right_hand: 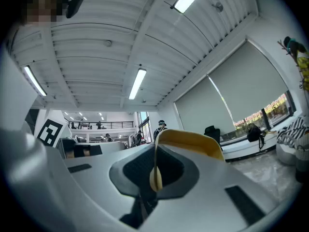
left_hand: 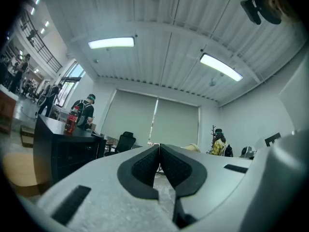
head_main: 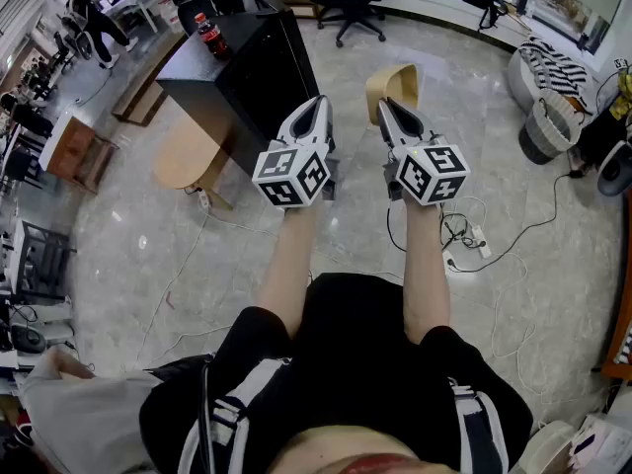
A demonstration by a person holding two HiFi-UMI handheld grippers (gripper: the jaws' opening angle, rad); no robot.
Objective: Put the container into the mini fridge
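Carrying the tan container toward the mini fridge, pinched by its rim in my right gripper

Ahead and to the left of my left gripper (head_main: 318,104) stands the black mini fridge (head_main: 247,77) with a cola bottle (head_main: 210,36) on top; that gripper's jaws are pressed together with nothing between them. Beside it, my right gripper (head_main: 387,104) is clamped on the thin wall of the tan container (head_main: 397,82), which sticks out beyond its tips, well apart from the fridge. I judge the hold risky: only a narrow strip of rim is gripped, so a quick swing toward the fridge could let the container pivot or slip out. I can't tell whether the door stands open; if it doesn't, my empty left gripper must open it, and a careless reach could knock the bottle
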